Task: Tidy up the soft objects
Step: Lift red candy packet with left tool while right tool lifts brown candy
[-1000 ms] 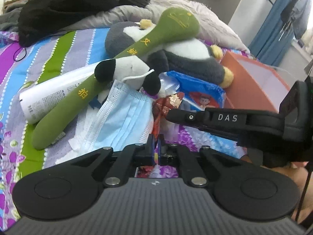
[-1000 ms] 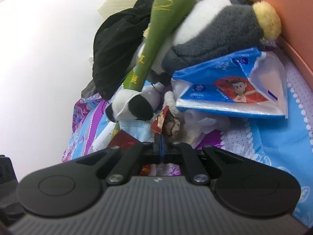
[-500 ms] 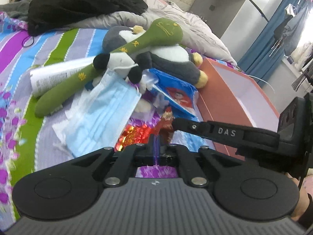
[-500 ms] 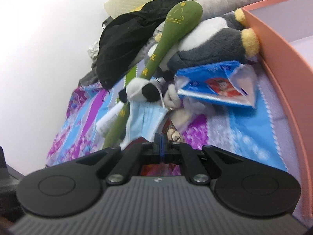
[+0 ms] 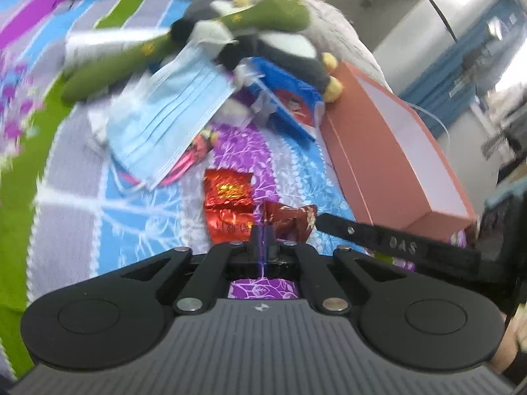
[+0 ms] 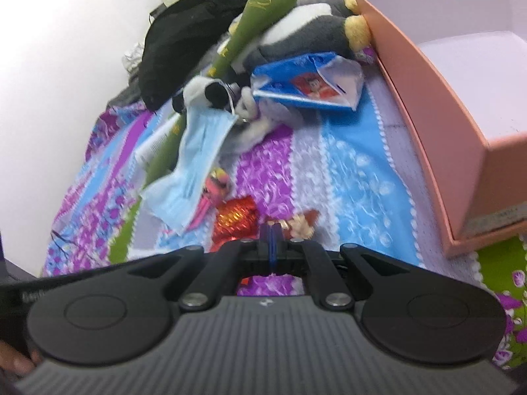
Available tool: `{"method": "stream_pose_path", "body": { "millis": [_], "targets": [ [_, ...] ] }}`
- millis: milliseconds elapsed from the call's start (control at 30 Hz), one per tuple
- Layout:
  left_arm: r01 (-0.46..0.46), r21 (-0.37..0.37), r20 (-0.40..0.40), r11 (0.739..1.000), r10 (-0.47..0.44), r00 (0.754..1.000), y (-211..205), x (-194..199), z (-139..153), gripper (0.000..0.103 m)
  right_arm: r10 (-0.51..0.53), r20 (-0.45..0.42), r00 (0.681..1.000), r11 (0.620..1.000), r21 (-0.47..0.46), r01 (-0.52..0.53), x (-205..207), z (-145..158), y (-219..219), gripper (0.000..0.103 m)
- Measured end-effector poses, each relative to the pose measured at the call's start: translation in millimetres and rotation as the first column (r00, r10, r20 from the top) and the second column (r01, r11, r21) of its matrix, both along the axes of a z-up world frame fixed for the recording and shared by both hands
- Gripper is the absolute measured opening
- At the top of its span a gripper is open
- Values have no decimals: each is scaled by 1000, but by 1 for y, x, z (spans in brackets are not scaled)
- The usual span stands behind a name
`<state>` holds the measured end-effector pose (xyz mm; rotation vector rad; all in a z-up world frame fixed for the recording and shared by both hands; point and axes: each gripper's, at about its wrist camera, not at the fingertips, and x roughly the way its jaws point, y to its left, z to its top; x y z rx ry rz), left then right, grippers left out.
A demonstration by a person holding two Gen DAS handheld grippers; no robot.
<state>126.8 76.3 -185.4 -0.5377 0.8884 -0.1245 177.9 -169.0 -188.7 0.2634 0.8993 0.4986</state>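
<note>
My left gripper [image 5: 262,230] is shut, and a corner of the red foil packet [image 5: 227,204] seems pinched at its tips. The right gripper [image 6: 271,230] is shut on a brown snack wrapper [image 6: 301,222]. In the left wrist view the right gripper's finger reaches in from the right, with that wrapper [image 5: 291,219] at its tip. Both packets hang just over the patterned bedspread [image 6: 346,181]. Farther back lies a pile with a green plush club [image 5: 184,42], a grey-and-white penguin plush [image 6: 306,33] and a blue face mask [image 5: 171,115].
An open pink box [image 6: 461,98] stands on the bed to the right, seen also in the left wrist view as the pink box [image 5: 395,151]. A blue tissue pack [image 6: 306,82] leans on the penguin. A black garment [image 6: 184,33] is heaped behind, by the white wall.
Both grippers have drawn back from the pile, each still shut, and the two packets came along. The pile now looks smaller and farther off, and more of the pink box shows.
</note>
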Motion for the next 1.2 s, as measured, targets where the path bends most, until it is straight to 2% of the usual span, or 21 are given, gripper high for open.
{"method": "stream_pose_path", "body": {
  "millis": [67,167,200,233,300,333,367,533,667,800,1200],
  "targets": [
    [-20,6,-10,1000,20,1000,4,0,-4,1,-22,-6,1000,1000,4,22,0,-1,-1,7],
    [-44,4,-13,999,45,999,10,5,-8,2,-39,3,999,999,-38,39,2,-2,2,10],
    [-48,-6,-14,999,48,999,12,7,-10,2,-45,2,999,998,-50,45,3,-3,3,19],
    [-52,-10,-19,999,52,998,13,10,-11,7,-48,2,999,998,-52,48,4,-4,2,36],
    [-55,-12,-30,998,55,998,13,18,-15,21,-48,9,999,997,-52,48,4,-6,3,55],
    [-55,-11,-43,998,55,998,12,21,-17,38,-44,16,999,997,-62,45,4,-7,5,57],
    [-62,-9,-53,998,61,997,11,25,-20,47,-37,21,999,996,-80,39,4,-8,8,57],
    [-86,-22,-78,996,84,993,8,44,-32,54,-36,-24,999,998,-48,35,11,-22,13,57],
    [-109,-36,-81,993,106,991,9,57,-37,62,-21,-14,1000,996,-84,19,13,-29,22,56],
    [-114,-22,-88,993,112,990,1,65,-39,63,-5,0,1000,993,-116,5,13,-31,28,43],
    [-111,131,-99,985,124,987,-20,80,-47,63,-4,37,999,987,-159,10,8,-21,16,41]
  ]
}}
